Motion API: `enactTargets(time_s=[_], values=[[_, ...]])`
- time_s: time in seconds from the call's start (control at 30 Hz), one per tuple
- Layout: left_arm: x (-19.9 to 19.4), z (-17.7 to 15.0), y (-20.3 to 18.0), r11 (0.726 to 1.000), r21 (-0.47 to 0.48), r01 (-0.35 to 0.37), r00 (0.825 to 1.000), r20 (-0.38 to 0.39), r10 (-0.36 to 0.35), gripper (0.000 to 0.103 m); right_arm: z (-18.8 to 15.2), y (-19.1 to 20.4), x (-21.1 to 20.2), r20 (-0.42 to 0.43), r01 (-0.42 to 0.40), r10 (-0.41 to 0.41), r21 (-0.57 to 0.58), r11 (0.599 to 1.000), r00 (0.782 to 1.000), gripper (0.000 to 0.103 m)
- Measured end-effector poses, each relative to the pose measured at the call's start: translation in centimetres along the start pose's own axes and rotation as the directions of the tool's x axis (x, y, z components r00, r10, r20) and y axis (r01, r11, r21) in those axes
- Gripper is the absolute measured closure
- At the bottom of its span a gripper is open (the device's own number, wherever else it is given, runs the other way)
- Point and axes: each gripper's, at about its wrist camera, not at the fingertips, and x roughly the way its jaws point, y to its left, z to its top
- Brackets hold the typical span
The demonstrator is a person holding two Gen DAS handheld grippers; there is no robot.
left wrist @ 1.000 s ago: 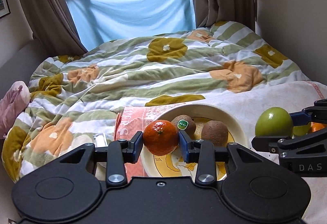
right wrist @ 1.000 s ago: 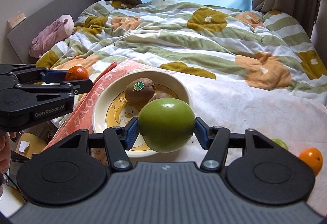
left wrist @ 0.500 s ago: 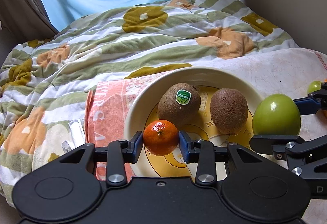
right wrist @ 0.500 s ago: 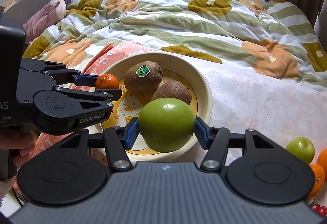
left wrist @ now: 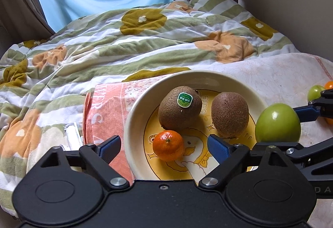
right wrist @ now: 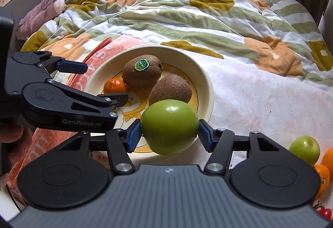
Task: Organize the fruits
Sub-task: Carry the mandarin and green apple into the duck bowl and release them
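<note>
A cream plate with a yellow cartoon print lies on the bed. It holds two kiwis and a small mandarin. My left gripper is open, its fingers on either side of the mandarin, which rests on the plate. My right gripper is shut on a large green apple, held above the plate's near right rim.
A pink-orange towel lies under the plate's left side. A small green fruit and oranges lie on the white cloth at the right. A striped flowered quilt covers the bed behind. A pink plush lies far left.
My left gripper lowered the mandarin onto the plate and opened, letting it go. My right gripper moved closer to the plate with the apple.
</note>
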Motion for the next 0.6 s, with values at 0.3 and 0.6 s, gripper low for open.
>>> enactTargets(time_s=[0.3, 0.6], values=[[-2.3, 0.0, 1.8, 0.995, -0.095, -0.037, 0.999, 0.003, 0.038, 0.010, 0.3, 1.9, 0.8, -0.020, -0.042, 0.041, -0.046, 0.998, 0.999, 0.030], [-4.0, -0.8, 3.7, 0.984, -0.162, -0.080, 0.997, 0.004, 0.082, 0.010, 0.4, 3.9, 2.6, -0.057, -0.067, 0.063, -0.070, 0.995, 0.996, 0.030]])
